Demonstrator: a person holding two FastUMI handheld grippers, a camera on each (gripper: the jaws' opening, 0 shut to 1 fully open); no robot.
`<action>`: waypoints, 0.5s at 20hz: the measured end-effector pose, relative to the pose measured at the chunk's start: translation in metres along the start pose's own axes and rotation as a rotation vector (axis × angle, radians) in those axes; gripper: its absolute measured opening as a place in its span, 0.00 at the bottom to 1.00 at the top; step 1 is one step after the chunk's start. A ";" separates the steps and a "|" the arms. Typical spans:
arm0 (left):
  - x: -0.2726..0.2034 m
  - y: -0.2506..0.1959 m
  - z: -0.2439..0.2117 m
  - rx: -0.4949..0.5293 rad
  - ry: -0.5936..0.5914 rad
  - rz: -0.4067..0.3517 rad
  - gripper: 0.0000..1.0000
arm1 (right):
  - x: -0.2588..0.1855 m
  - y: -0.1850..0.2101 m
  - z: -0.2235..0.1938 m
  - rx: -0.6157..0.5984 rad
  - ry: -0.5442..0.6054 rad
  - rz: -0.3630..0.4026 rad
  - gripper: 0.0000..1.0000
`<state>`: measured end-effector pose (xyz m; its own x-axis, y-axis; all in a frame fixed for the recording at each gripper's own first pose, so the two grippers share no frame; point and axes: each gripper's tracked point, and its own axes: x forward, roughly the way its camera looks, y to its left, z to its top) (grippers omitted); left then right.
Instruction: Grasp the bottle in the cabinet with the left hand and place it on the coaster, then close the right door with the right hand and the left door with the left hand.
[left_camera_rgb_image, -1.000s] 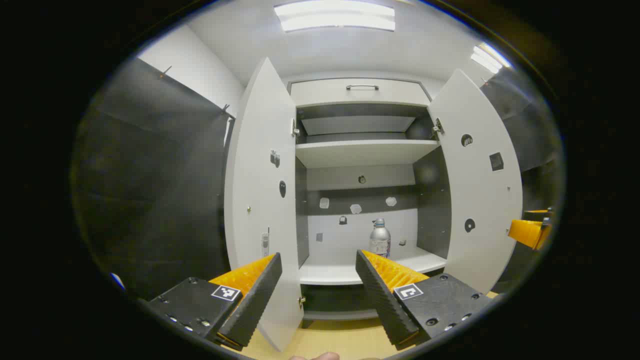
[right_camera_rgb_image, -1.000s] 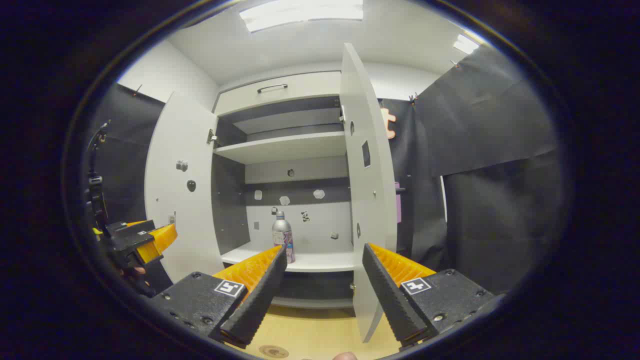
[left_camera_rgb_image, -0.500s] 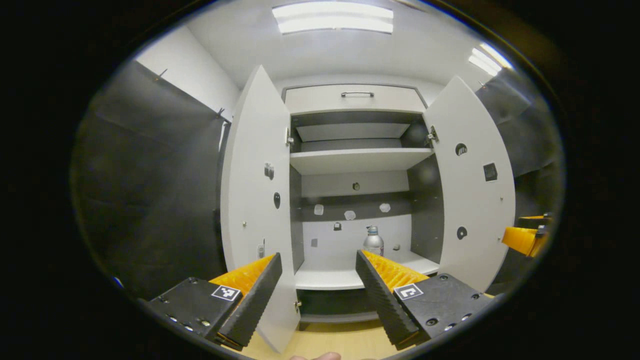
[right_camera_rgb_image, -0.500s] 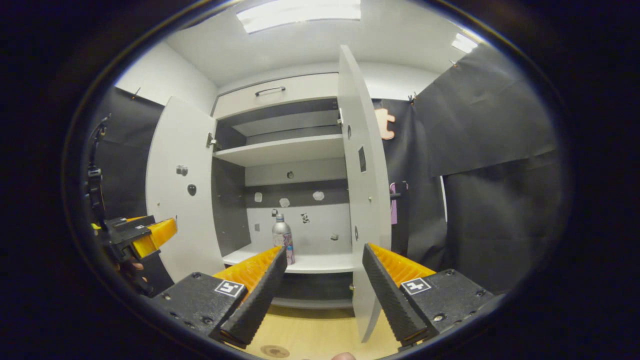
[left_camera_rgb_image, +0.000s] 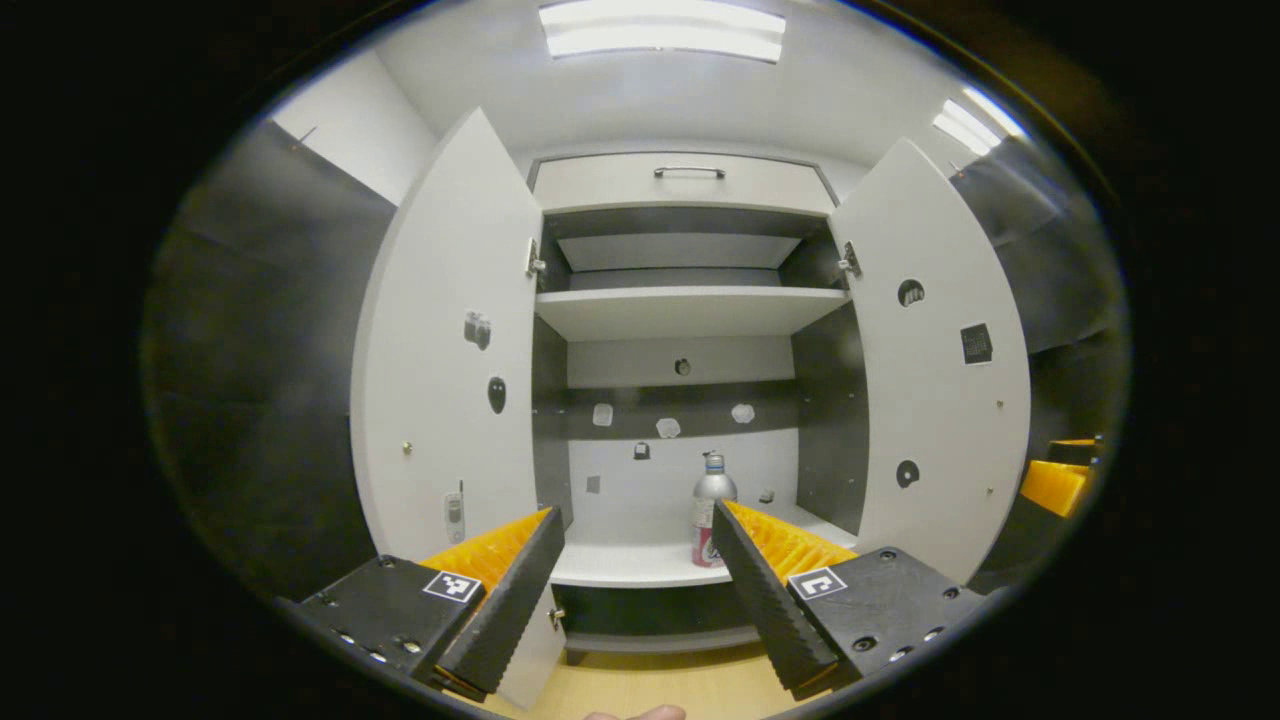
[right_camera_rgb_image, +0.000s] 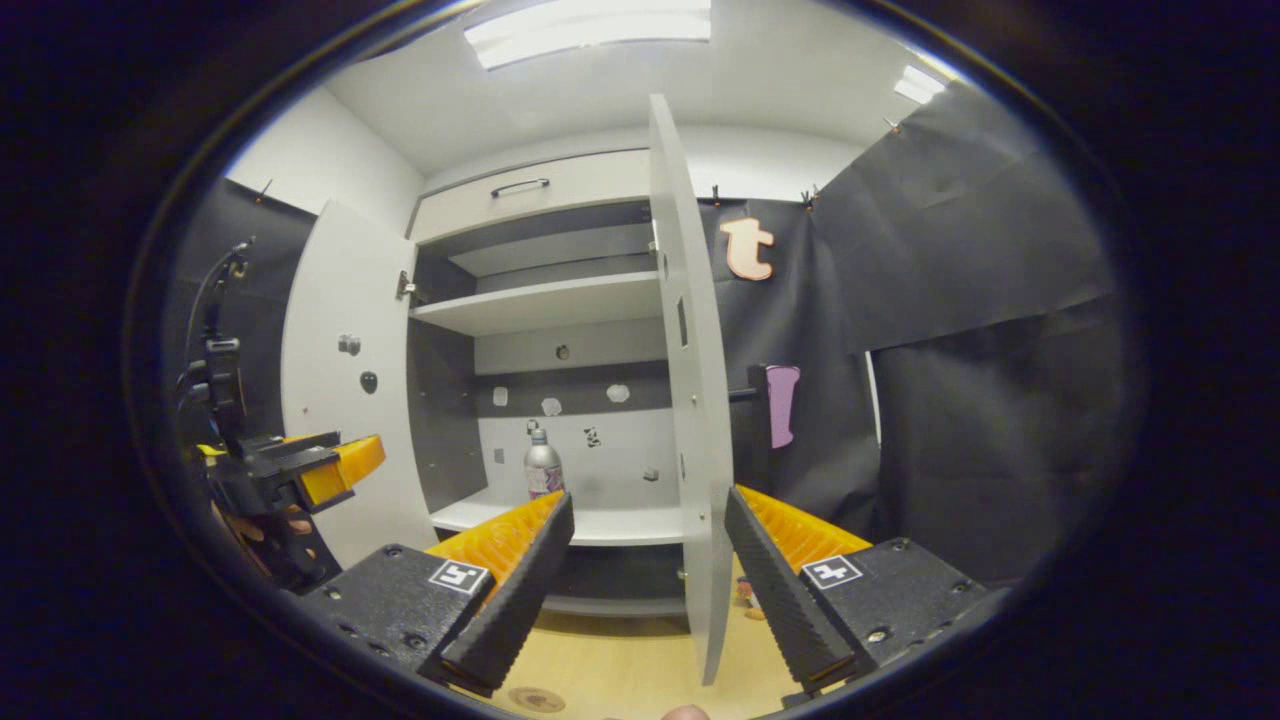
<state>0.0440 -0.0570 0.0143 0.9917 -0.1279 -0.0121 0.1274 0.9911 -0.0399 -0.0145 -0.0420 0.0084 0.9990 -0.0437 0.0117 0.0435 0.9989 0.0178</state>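
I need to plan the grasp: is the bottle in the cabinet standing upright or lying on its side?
Upright. The bottle stands on its base on the cabinet's lower shelf, cap on top, beyond the open left tongs.

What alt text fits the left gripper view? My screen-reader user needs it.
An open white cabinet holds a silver bottle upright on its bottom shelf, both doors swung wide. The left hand-held gripper is open in front of it.
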 end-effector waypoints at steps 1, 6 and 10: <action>0.008 -0.006 -0.002 -0.013 0.001 -0.016 1.00 | -0.003 -0.009 0.000 -0.002 -0.005 -0.020 0.96; 0.050 -0.028 -0.009 -0.047 -0.001 -0.056 1.00 | -0.015 -0.048 0.003 -0.004 -0.024 -0.126 0.99; 0.083 -0.042 -0.014 -0.047 -0.014 -0.073 1.00 | -0.027 -0.072 0.002 -0.030 -0.039 -0.213 0.95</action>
<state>0.1206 -0.1100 0.0007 0.9799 -0.1992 0.0062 0.1989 0.9762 -0.0866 -0.0449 -0.1131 0.0086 0.9659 -0.2543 0.0494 0.2548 0.9670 -0.0054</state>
